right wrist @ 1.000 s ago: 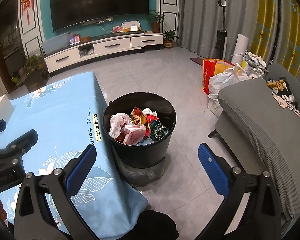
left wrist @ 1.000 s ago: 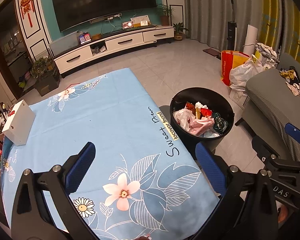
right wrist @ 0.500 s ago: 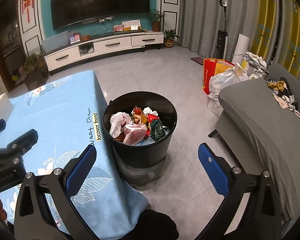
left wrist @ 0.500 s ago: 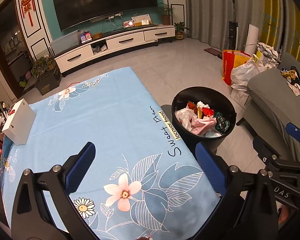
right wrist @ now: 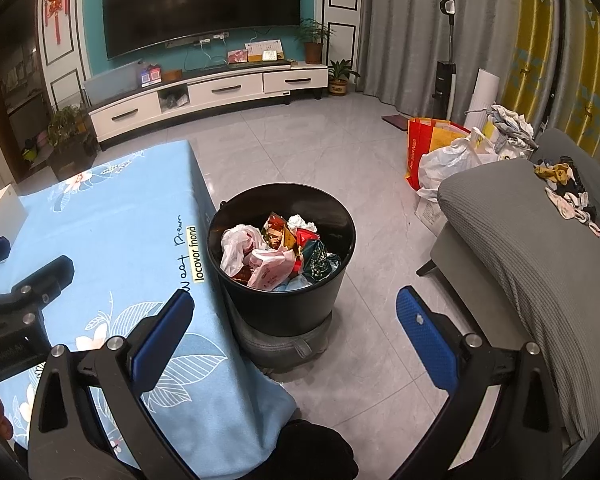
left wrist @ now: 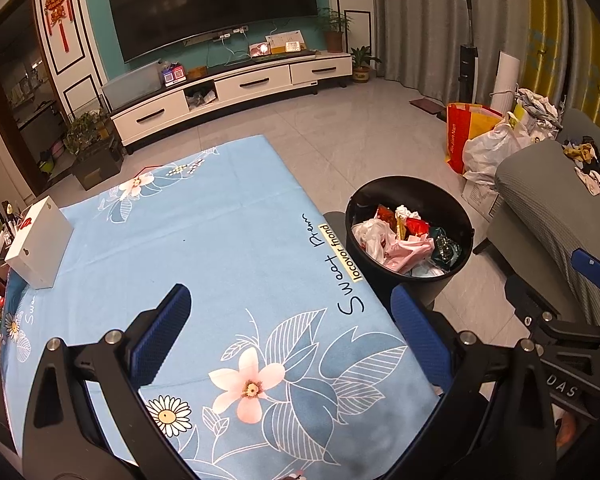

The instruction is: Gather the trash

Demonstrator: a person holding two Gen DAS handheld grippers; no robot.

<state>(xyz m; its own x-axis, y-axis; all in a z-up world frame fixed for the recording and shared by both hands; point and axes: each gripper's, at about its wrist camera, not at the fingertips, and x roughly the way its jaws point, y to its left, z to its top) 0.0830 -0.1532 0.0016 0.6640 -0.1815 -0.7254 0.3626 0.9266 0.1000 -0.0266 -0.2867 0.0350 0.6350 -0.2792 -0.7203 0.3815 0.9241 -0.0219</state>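
The left gripper (left wrist: 290,332) hangs over the near part of a table under a light blue floral tablecloth (left wrist: 204,248), its blue-padded fingers (left wrist: 162,334) spread wide with nothing between them, and a white box (left wrist: 40,246) stands at the table's far left. The right gripper (right wrist: 294,338), also spread wide and empty, hangs above the grey tile floor near a black trash bucket (right wrist: 282,264) just right of the table; crumpled bags and wrappers (right wrist: 278,254) fill the bucket. Right of it is a grey sofa (right wrist: 532,248).
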